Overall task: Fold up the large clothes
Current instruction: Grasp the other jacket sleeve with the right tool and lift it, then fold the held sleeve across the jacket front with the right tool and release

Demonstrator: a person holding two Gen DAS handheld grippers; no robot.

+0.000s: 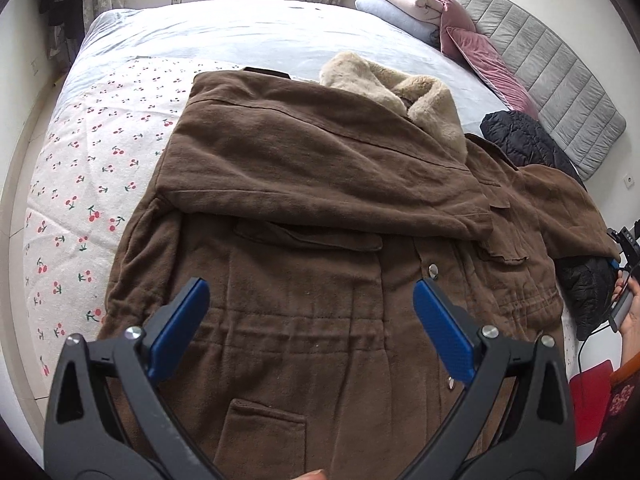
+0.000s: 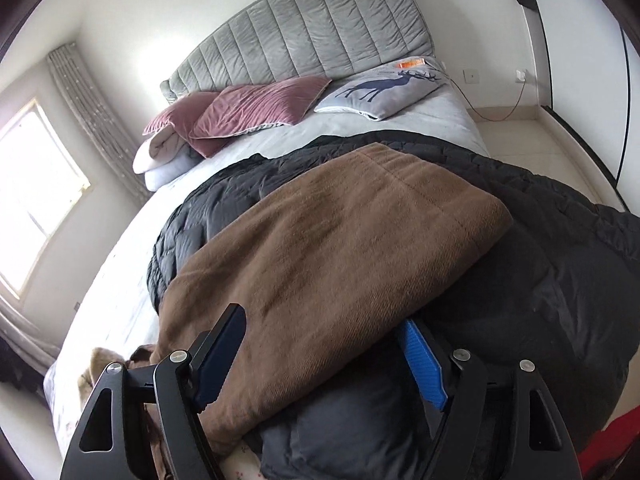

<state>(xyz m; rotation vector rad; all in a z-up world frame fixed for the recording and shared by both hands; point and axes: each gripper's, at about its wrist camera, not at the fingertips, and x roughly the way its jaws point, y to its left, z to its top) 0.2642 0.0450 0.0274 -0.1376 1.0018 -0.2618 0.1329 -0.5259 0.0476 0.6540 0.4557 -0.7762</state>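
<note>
The bed (image 1: 248,36) is seen spread out ahead of both claws, a pale sheet at the far end and a cherry-print cover on the near left. A grey padded headboard (image 2: 320,28) is seen beyond the right claw, with pink cushions (image 2: 256,110) and a deer-print pillow (image 2: 380,90) lined up in front of it.

The brown coat (image 1: 312,208) is laid flat on the bed directly under and ahead of the left claw (image 1: 310,320), one sleeve folded across its chest and the fleece collar (image 1: 400,88) shown at the far end. A black puffer jacket (image 2: 540,260) is spread beneath and beyond the right claw (image 2: 324,356), and the coat's other brown sleeve (image 2: 340,240) is draped over it.

The left claw is held wide open above the coat's waist, nothing caught between its blue pads (image 1: 440,332); a snap button (image 1: 433,268) is seen just past the right-hand pad. The right claw is also held wide, and the near end of the brown sleeve is lying between its fingers; the pads are not seen pressing on the cloth. A hand (image 1: 630,312) is glimpsed far off to the right of the left claw.
</note>
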